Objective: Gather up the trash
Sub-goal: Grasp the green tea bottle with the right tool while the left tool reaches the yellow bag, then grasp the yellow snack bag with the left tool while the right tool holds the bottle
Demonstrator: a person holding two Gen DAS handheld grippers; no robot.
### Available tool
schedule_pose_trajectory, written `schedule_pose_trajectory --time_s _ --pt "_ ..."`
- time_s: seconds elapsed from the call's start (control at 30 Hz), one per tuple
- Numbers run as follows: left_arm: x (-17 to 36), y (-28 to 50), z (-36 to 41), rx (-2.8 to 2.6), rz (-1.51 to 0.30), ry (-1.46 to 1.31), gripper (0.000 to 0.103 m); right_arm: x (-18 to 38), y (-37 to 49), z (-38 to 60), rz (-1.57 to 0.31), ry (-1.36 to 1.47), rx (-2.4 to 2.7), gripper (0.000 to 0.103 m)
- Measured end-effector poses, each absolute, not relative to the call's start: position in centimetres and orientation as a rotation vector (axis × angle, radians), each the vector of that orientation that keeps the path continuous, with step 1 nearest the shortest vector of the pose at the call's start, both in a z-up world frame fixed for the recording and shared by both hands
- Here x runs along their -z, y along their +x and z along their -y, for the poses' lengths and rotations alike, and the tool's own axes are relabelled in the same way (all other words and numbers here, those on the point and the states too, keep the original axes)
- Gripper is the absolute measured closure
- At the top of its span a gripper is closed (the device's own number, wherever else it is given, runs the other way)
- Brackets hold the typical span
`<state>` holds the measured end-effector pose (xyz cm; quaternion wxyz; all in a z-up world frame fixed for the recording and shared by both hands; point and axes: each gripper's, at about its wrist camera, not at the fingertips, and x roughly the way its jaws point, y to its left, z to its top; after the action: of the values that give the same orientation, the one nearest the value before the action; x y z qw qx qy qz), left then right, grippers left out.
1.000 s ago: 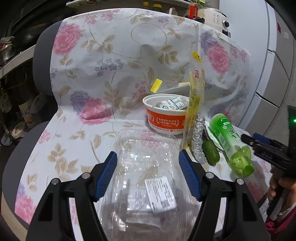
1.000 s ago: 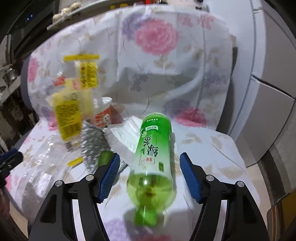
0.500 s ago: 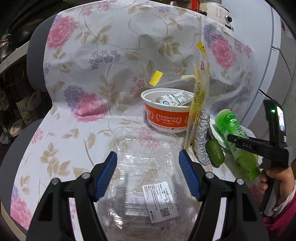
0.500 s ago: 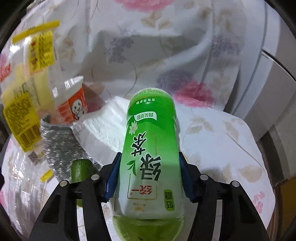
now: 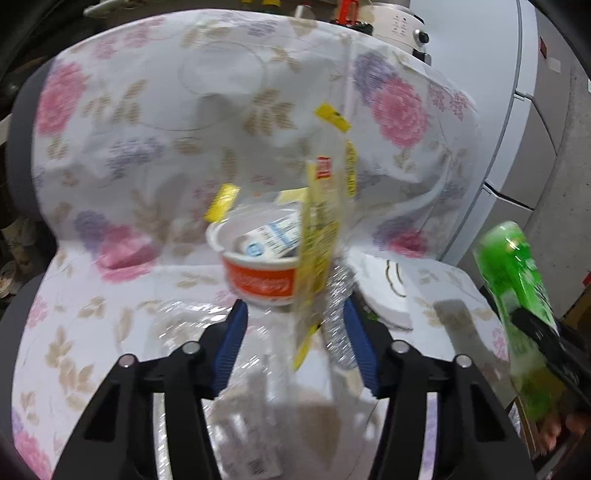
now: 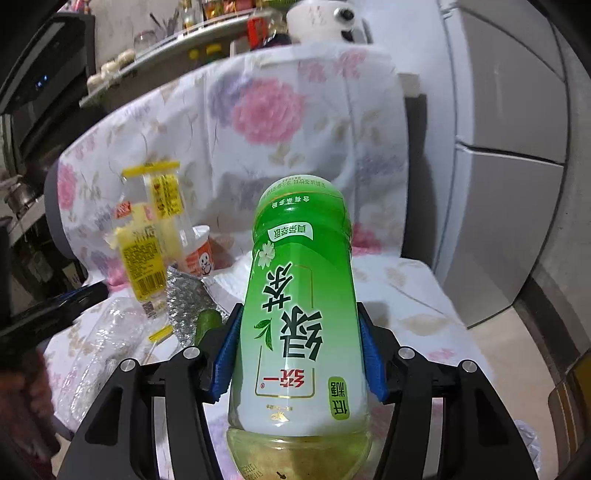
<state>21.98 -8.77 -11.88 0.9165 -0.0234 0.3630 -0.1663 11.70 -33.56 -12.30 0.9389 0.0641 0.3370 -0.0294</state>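
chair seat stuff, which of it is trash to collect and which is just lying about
Trash to collect:
green tea bottle, held in the right gripper
clear plastic container, between the closing left gripper's fingers
noodle cup
yellow wrapper

Just there:
floral cover
white appliance
grey cabinet

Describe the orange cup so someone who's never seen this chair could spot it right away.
On the floral-covered chair, look where seat meets backrest. The orange cup stands there behind the clear tray, beside the yellow wrapper. It alone has a white rim and a carton inside.
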Motion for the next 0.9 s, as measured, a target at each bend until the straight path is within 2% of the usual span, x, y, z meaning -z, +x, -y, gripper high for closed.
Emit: schedule_pose_trajectory --time_s 0.3,0.37,0.4,0.43,0.5,0.73,0.9 --pt "13.9 26.2 11.1 0.353 -0.817 -0.061 0.063 12.5 9.2 34.6 -0.666 0.13 0.077 0.045" --pt "13.9 26.6 11.3 0.362 -0.805 -0.059 0.074 12.6 9.1 34.7 -0.668 0.133 0.074 0.045" --pt "13.9 26.7 11.4 0.362 -0.802 -0.055 0.086 12.7 9.0 34.7 -0.668 0.134 0.073 0.045" --pt "13.8 26.7 11.4 0.362 -0.796 -0.052 0.094 12.7 8.9 34.6 -0.667 0.133 0.072 0.045" --pt "13.2 26.3 11.2 0.369 -0.76 -0.057 0.102 12.5 8.6 34.4 -0.657 0.127 0.068 0.045" --pt "7.5 21.3 9.1 0.366 -0.528 -0.11 0.103 10.9 7.2 33.7 -0.604 0.133 0.031 0.045" --pt "4.6 17.2 7.5 0.351 -0.457 -0.095 0.103 9.8 5.9 33.1 -0.578 0.147 0.013 0.045"
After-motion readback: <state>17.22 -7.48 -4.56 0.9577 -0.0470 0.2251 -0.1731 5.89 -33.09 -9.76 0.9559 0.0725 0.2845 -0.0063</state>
